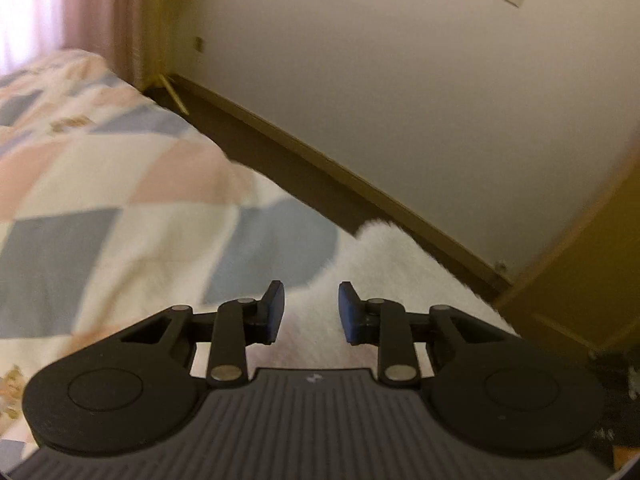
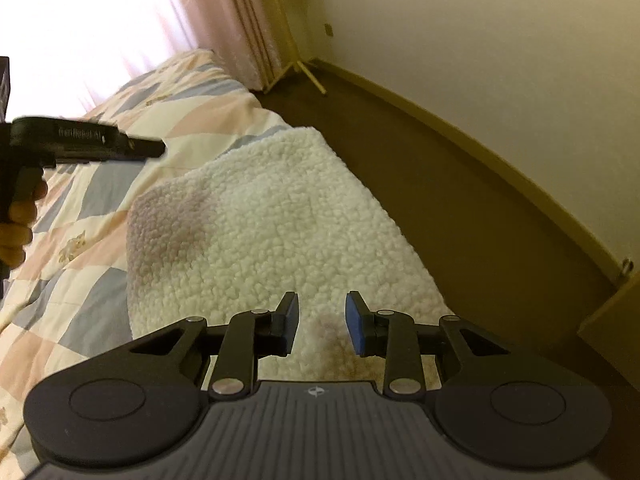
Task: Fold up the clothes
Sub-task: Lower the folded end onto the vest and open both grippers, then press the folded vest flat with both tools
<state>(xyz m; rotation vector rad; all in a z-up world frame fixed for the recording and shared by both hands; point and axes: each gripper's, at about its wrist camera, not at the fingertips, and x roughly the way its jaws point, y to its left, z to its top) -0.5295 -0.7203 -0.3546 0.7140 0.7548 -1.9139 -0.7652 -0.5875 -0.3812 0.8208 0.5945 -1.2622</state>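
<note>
The right gripper (image 2: 322, 322) has its jaws spread, nothing between them, hovering over the near end of a white fleece garment (image 2: 272, 240). In the right wrist view the fleece fills the gap between the jaws and runs out toward 12 o'clock, a folded, roughly rectangular pile with one far corner at about 12 and a rounded shoulder at about 10. A greyish shaded patch sits on its 10 o'clock part and a small darker mark lies just ahead of the jaws.

The left gripper (image 1: 311, 310) also has its jaws spread and empty. In its own view the same fleece lies under and beyond the jaws, spreading toward 1 o'clock, blurred.

The garment rests on a bed with a checked quilt (image 2: 100, 216) in cream, pink and grey-blue, close to the bed's edge at 2 o'clock, where the dark floor (image 2: 460, 184) begins. From the right wrist view the left gripper shows at 9 o'clock, above the quilt and apart from the fleece, held by a hand (image 2: 18, 220). A pink curtain (image 2: 224, 12) hangs at 11 o'clock; a pale wall (image 2: 500, 40) runs beyond the floor.
</note>
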